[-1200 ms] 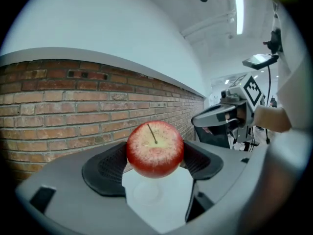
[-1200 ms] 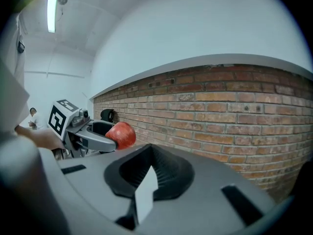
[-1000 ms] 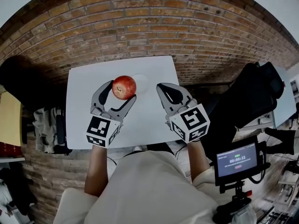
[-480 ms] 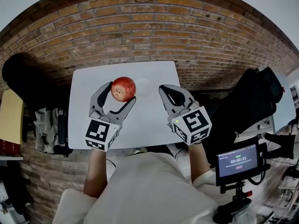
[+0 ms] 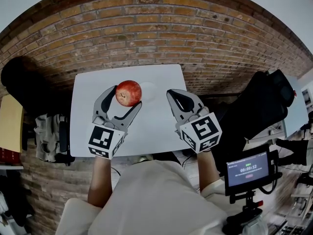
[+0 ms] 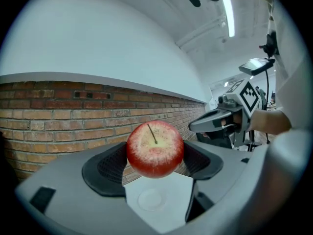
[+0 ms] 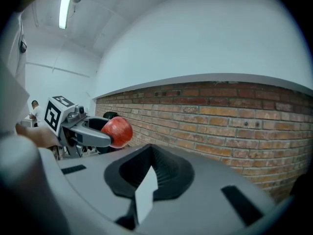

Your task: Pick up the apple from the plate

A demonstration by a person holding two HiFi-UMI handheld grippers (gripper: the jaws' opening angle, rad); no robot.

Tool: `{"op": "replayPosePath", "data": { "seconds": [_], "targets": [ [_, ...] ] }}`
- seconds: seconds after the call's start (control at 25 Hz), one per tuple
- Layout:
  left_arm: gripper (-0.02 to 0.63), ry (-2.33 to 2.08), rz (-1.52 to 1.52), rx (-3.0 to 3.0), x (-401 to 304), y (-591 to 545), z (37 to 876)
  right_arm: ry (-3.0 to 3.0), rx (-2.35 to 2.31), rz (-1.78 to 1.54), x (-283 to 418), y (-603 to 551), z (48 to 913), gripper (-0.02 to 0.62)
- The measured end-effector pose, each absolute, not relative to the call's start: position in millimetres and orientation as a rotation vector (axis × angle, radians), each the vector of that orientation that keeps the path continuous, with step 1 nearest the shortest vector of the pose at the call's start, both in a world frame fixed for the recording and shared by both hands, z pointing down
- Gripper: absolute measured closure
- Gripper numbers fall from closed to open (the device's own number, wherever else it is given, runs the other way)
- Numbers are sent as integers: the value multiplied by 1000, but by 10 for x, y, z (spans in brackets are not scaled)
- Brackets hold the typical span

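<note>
- The left gripper (image 5: 126, 97) gripped the round red apple (image 5: 128, 92) just above the small clear plate (image 5: 149, 89) on the white desk (image 5: 88, 111).
- The right gripper (image 5: 172, 94), right of the plate, was closed and empty.
- The apple seemed firm, smooth and light; a hold across its widest middle looked safest.

Brick wall (image 5: 161, 33) spans upper part of head view: red-brown, pale mortar. White wall (image 6: 98, 33) above it, white ceiling overhead. Fluorescent tube (image 6: 227, 9) lit, upper right of left gripper view. White rectangular counter (image 5: 85, 102) at centre, in front of brick. Black bulky item (image 5: 266, 102) at right, kind unclear. Lit screen on stand (image 5: 248, 169), lower right. Yellow panel (image 5: 10, 124) at left edge. Dark mass (image 5: 24, 82) upper left, not identifiable.
</note>
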State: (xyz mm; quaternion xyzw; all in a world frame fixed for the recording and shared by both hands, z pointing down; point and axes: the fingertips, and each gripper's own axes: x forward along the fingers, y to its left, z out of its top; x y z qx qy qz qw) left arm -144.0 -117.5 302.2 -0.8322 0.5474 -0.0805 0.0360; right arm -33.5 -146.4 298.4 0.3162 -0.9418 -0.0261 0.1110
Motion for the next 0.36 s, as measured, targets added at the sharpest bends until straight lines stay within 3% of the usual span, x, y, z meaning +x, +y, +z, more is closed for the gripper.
{"op": "replayPosePath", "data": {
  "seconds": [0.36],
  "targets": [
    [245, 1670, -257, -2579, -1379, -1176, 3099, -2755, 922, -53, -293, -1444, 3078, 594]
  ]
}}
